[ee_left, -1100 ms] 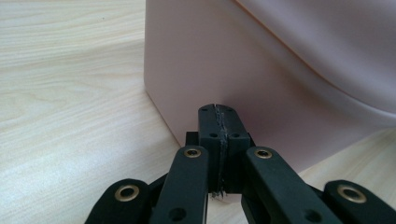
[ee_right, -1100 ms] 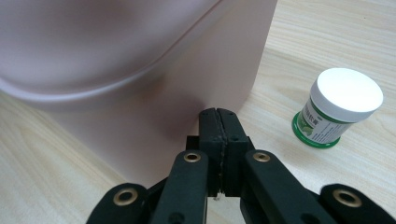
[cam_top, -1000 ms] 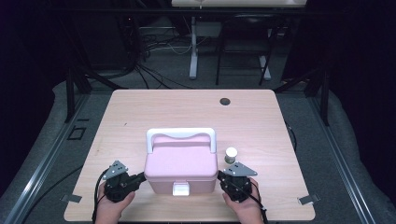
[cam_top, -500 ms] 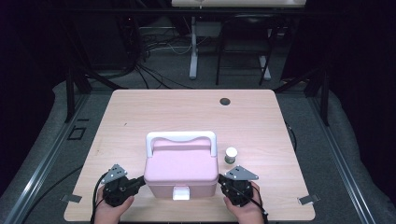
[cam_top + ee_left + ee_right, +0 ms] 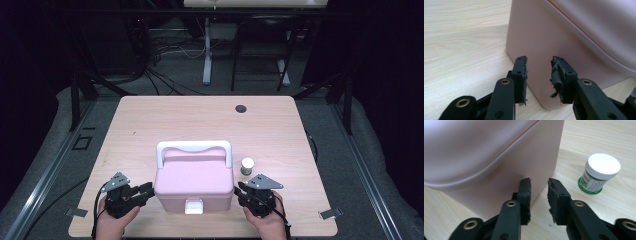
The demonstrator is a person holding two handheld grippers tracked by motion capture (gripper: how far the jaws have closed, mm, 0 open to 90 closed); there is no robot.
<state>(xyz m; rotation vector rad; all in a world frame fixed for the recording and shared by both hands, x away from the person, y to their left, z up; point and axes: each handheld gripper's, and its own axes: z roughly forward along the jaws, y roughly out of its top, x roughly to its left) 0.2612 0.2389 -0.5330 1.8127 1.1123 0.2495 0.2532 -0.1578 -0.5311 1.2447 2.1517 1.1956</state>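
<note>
A pink box [image 5: 194, 181] with a white handle [image 5: 194, 148] and a white front latch [image 5: 193, 206] sat on the wooden table [image 5: 200, 120], toward the near edge and about midway between the two hands. The left gripper [image 5: 145, 191] lay at the box's left side, held low over the tabletop, and its jaws had just been opening; in the left gripper view the left gripper [image 5: 539, 77] stood with a clear gap between its worn pads, nothing in that gap, and the box's rounded lower corner [image 5: 564, 50] close ahead of the tips, though whether the tips touched the wall was hard to tell from that angle. The right gripper [image 5: 240, 190] sat at the box's right side, and its jaws had likewise just been opening; in the right gripper view the right gripper [image 5: 539, 195] was parted, empty, with the box's side [image 5: 499, 157] just beside its left jaw. A small jar [image 5: 599, 173] with a white lid and green label stood upright on the table, just beside the box's right side and beyond the right gripper; the high view showed the jar [image 5: 247, 166] there too.
</note>
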